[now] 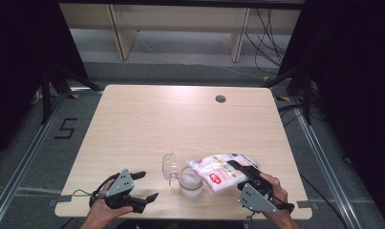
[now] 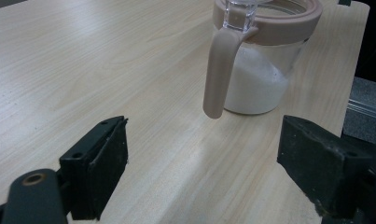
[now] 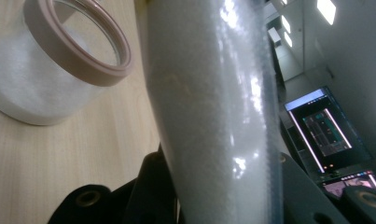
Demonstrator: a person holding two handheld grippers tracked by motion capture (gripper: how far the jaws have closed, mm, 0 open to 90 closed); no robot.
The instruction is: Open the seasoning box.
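I had the bag clamped in the right gripper, its jaws closed on the bag's rear half, the spout end tipped down over the jar. The jar stood near the table's front edge, between my two hands, with its lid flipped open to the left. The left gripper rested on the table well left of the jar, jaws wide apart and holding nothing.

The step, as I judged it, was pouring the white grains from bag to jar. To do it well I'd keep the spout right over the mouth, tilt slowly so the flow stayed thin, and avoid squeezing harder, since a soft bag can buckle and spill. The free gripper could steady the jar by its handle if it began to slide.

The left gripper view showed me the fill level: white grains came up roughly halfway, under the pink rim. That level was hard to read from the high view. The right gripper view put the bag's glossy side close up, and beside it the jar's open ring, so I could see the mouth was unobstructed. I couldn't tell from any view whether grains were actually falling. The high view alone gave the layout of both hands.
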